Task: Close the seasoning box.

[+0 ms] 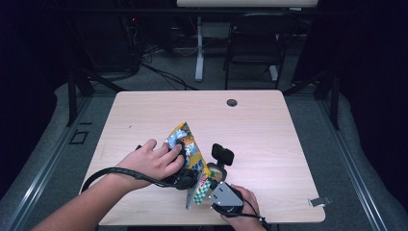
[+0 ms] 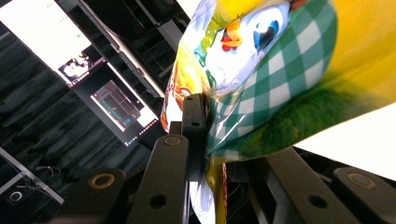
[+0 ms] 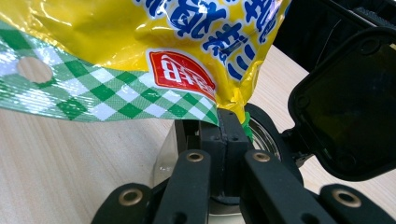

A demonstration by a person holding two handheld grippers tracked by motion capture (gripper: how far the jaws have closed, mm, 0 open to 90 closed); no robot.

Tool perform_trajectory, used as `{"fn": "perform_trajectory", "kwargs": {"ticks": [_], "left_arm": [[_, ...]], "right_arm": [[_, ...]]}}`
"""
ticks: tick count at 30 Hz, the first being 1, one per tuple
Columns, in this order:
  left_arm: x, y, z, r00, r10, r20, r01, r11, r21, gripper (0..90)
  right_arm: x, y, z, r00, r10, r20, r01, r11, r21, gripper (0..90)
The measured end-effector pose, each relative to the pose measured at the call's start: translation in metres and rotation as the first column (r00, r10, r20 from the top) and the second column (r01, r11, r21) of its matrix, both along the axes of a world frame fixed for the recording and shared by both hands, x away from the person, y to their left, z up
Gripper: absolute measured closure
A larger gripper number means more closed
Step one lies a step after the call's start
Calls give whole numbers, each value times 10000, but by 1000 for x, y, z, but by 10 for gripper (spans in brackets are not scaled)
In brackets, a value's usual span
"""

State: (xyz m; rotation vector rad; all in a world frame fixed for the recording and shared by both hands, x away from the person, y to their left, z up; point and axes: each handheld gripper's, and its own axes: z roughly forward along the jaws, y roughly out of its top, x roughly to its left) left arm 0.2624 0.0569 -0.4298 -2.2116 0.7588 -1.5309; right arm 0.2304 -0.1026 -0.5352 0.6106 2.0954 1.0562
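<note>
A yellow snack bag (image 1: 190, 144) with green-checked ends stands tilted over the front middle of the table, held between both grippers. My left gripper (image 1: 192, 177) is under a hand at the bag's left side. In the left gripper view, the left gripper (image 2: 210, 121) has one black jaw pressed on the checked foil of the bag (image 2: 280, 60), and the other jaw is hidden behind the bag. My right gripper (image 1: 206, 187), with its grey plate, sits near the front edge. Its jaws (image 3: 229, 123) are closed together on the lower checked corner of the bag (image 3: 116, 46).
A round metal-rimmed container (image 3: 265, 135) with its black lid (image 3: 345, 107) flipped up stands just right of the bag, its lid (image 1: 223, 154) beside the right gripper. The wooden table (image 1: 269, 130) has a cable hole (image 1: 232, 102) at the back and a small metal clip (image 1: 320, 202) at its front right.
</note>
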Motion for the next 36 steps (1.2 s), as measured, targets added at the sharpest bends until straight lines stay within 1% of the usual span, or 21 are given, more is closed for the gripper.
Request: {"fn": "perform_trajectory", "kwargs": {"ticks": [12, 19, 20, 29, 36], "left_arm": [[0, 1, 1, 10000, 75, -46, -75, 10000, 28, 809], [0, 1, 1, 10000, 38, -43, -38, 10000, 50, 810], [0, 1, 0, 10000, -55, -4, 55, 10000, -4, 810], [-1, 1, 1, 10000, 57, -75, -57, 10000, 56, 811], [-1, 0, 2, 10000, 6, -60, -5, 10000, 65, 811]], "right_arm": [[0, 1, 0, 10000, 37, -6, -37, 10000, 74, 900], [0, 1, 0, 10000, 52, -9, -52, 10000, 68, 900], [0, 1, 0, 10000, 55, -4, -55, 10000, 71, 900], [-1, 1, 0, 10000, 77, 3, -77, 10000, 44, 900], [-1, 1, 0, 10000, 84, -23, -84, 9999, 64, 900]]}}
